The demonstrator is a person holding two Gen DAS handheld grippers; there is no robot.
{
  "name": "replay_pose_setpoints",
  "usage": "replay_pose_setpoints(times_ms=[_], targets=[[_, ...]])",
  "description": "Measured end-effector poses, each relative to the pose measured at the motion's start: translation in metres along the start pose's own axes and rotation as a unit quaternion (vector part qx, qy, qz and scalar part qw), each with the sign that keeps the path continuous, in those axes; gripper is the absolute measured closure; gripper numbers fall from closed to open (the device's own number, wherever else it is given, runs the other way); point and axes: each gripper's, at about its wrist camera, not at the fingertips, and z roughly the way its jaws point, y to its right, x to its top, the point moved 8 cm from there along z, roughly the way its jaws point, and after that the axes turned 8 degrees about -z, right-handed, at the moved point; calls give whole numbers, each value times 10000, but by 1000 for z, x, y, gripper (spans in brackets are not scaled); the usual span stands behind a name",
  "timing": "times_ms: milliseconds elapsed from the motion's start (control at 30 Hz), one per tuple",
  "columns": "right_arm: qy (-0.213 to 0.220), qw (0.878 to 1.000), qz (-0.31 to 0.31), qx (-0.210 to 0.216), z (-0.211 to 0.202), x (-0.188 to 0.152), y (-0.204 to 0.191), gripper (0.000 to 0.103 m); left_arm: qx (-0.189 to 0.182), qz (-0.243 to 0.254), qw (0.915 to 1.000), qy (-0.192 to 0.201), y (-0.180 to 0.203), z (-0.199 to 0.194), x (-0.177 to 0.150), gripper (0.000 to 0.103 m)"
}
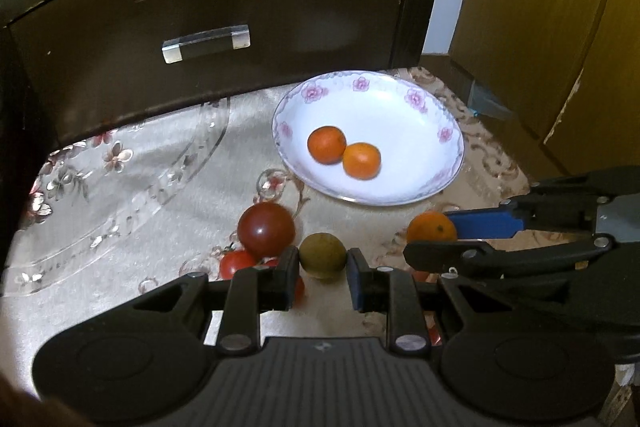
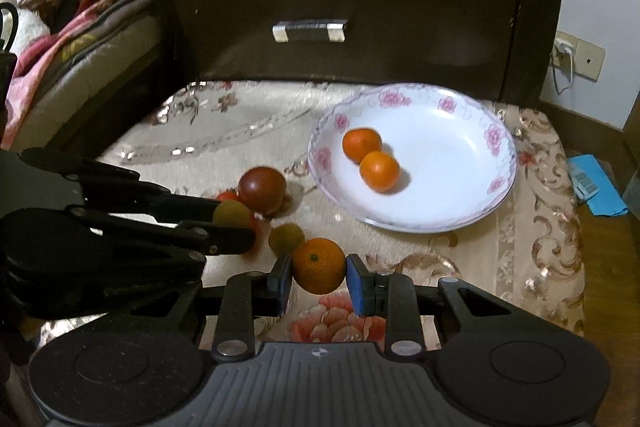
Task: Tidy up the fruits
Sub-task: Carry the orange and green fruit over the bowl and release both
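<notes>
Floral plate [image 2: 496, 187] is being occupied by 2 oranges [image 2: 371, 158], touching, pair's axis running front-to-back. Third orange [image 2: 319, 265], stem end facing cam, is being pinched by right gripper [image 2: 319, 281]. Olive-green fruit [image 1: 322, 254] is being clamped by left gripper [image 1: 322, 277] beside dark tomato [image 1: 266, 229]; round, no long axis.

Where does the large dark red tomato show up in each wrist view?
Left wrist: the large dark red tomato sits left of centre on the tablecloth, just beyond the left gripper's left finger.
Right wrist: it lies left of centre, beyond the left gripper's fingertips.
Shared landmark: the white floral-rimmed plate holding two oranges, to the tomato's right.
</notes>
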Motion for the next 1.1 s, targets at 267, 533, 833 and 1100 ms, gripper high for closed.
replay_pose_setpoints(times_ms=[267, 533, 833, 1100], targets=[[153, 9996, 216, -132, -4, 11, 19, 80, -75, -30, 9999, 149, 11, 9, 23, 69], [282, 9983, 354, -354, 4, 29, 50, 80, -57, 74, 9996, 262, 20, 34, 54, 69], [343, 9965, 588, -477, 23, 43, 84, 79, -44, 263, 9991, 325, 34, 66, 88, 69], [233, 9961, 698, -487, 36, 40, 96, 77, 22, 245, 9994, 262, 34, 82, 87, 69]])
